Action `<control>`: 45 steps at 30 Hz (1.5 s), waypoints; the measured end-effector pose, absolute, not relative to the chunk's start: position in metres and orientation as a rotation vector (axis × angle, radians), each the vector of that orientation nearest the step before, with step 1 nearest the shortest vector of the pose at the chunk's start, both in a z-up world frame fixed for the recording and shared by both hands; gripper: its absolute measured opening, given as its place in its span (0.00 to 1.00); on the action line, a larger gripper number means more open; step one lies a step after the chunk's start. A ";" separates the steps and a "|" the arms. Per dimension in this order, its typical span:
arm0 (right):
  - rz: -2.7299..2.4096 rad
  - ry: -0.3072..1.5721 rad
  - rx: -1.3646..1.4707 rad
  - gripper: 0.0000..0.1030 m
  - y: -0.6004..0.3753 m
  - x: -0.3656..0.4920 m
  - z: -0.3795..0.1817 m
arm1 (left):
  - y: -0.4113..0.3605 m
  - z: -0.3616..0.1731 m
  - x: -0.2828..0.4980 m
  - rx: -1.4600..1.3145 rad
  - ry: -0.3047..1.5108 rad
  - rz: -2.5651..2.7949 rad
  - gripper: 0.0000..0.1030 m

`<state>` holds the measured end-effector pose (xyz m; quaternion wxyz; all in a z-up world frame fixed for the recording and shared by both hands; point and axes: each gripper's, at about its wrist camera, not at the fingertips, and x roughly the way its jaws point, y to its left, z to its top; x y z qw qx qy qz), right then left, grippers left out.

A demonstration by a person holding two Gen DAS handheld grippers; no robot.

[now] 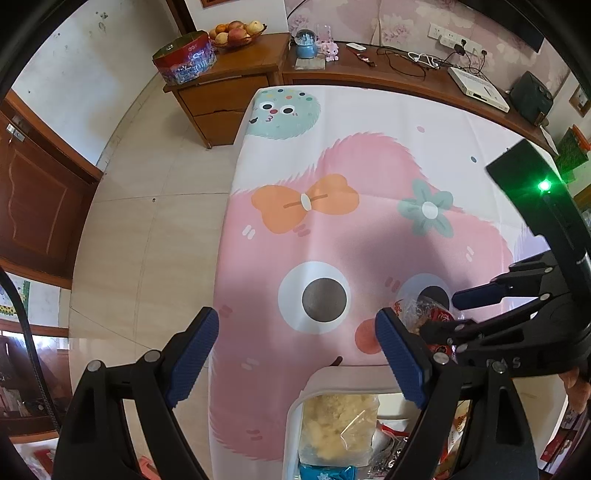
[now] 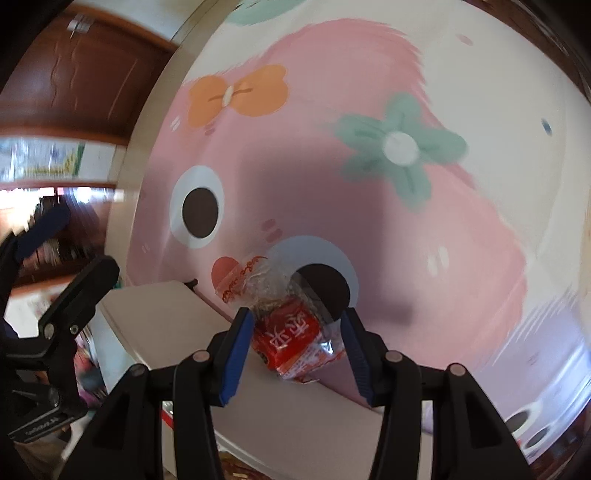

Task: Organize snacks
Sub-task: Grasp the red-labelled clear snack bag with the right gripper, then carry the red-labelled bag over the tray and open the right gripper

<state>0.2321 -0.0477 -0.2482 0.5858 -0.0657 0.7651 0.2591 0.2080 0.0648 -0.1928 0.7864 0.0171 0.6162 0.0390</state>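
Observation:
My right gripper [image 2: 295, 347] is shut on a red snack packet [image 2: 286, 338] with a clear crinkled top, held above the rim of a white bin [image 2: 155, 317]. The same packet [image 1: 428, 317] and right gripper [image 1: 454, 314] show at the right of the left wrist view. My left gripper [image 1: 295, 358] is open and empty, hovering over the white bin [image 1: 332, 376]. Inside the bin lie a clear bag of yellow snacks [image 1: 338, 428], a blue wrapped snack [image 1: 325, 472] and red wrappers [image 1: 391, 432].
The table wears a pink cartoon cloth [image 1: 369, 221]; its left edge drops to a tiled floor [image 1: 155, 229]. Wooden cabinets [image 1: 229, 92] behind hold a fruit bowl [image 1: 236, 33], a red tin [image 1: 184, 59], a snow globe [image 1: 306, 44] and cables [image 1: 413, 59].

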 end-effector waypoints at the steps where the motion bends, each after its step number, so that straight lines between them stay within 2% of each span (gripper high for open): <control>1: 0.630 1.792 -0.175 0.48 -0.043 0.232 -0.247 | 0.065 -0.192 0.208 0.036 1.325 0.084 0.83; 9: 0.698 1.843 -0.374 0.49 -0.007 0.226 -0.255 | 0.075 -0.187 0.207 0.012 1.312 0.103 0.83; 15: 0.695 1.872 -0.379 0.51 0.017 0.227 -0.268 | 0.082 -0.190 0.206 -0.017 1.324 0.115 0.83; 22: 0.602 1.858 -0.403 0.52 -0.005 0.233 -0.264 | 0.077 -0.187 0.208 -0.034 1.323 0.102 0.83; 23: 0.599 1.853 -0.411 0.52 -0.007 0.232 -0.263 | 0.076 -0.186 0.208 -0.033 1.320 0.098 0.83; 24: 0.594 1.865 -0.408 0.47 -0.008 0.231 -0.263 | 0.074 -0.186 0.208 -0.031 1.319 0.095 0.83; 30: 0.605 1.965 -0.215 0.49 -0.023 0.241 -0.278 | 0.070 -0.183 0.208 -0.023 1.314 0.092 0.83; 36: 0.493 1.922 -0.253 0.50 -0.016 0.234 -0.276 | 0.079 -0.180 0.208 -0.055 1.315 0.115 0.83; 45: 0.437 1.910 -0.010 0.47 -0.062 0.240 -0.269 | 0.088 -0.177 0.202 -0.069 1.312 0.131 0.83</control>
